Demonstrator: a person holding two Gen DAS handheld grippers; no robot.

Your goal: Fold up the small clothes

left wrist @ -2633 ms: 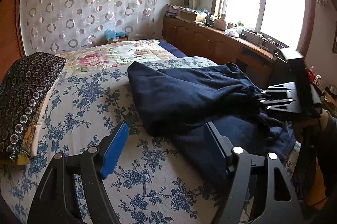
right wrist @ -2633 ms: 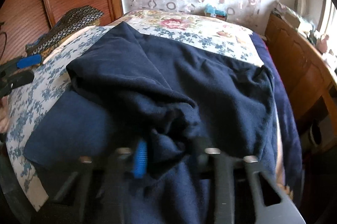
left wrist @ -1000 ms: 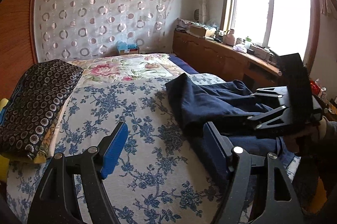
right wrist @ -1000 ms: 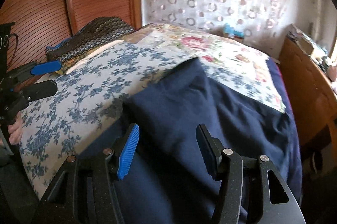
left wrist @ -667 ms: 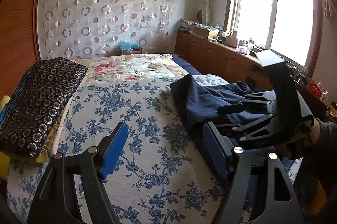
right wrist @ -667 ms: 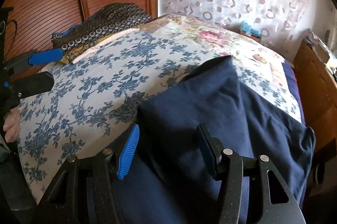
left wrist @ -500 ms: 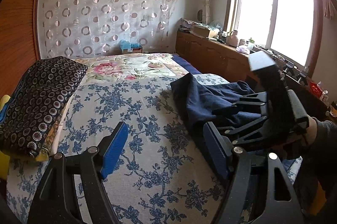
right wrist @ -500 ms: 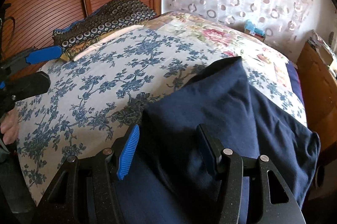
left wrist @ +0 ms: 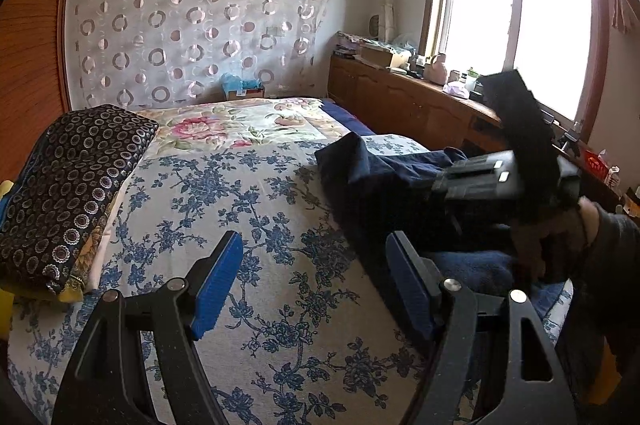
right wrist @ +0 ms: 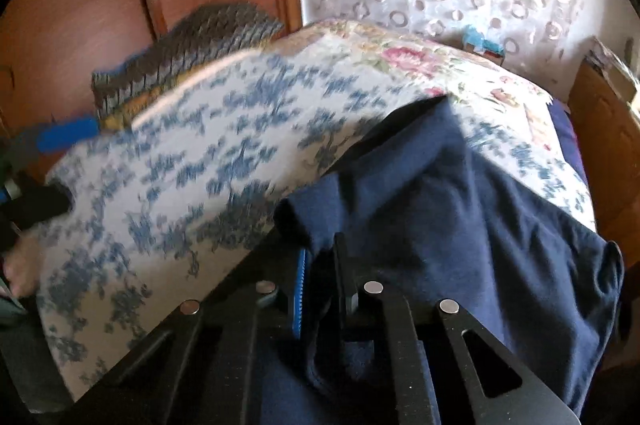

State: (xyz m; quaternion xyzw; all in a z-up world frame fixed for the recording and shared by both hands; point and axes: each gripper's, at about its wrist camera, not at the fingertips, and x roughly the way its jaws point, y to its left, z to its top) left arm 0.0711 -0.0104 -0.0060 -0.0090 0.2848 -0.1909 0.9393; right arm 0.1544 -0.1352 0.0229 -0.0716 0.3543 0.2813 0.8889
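Dark navy soft knit garment (right wrist: 460, 225) lies on the floral bedspread (right wrist: 180, 185): limp, light. Right gripper (right wrist: 320, 277) jaws just closed, pinching its near folded edge; left gripper (left wrist: 316, 285) wide, empty

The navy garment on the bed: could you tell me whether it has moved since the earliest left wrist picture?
Yes. The navy garment has drawn back toward the window-side cabinet, uncovering more of the blue-flowered bedspread.
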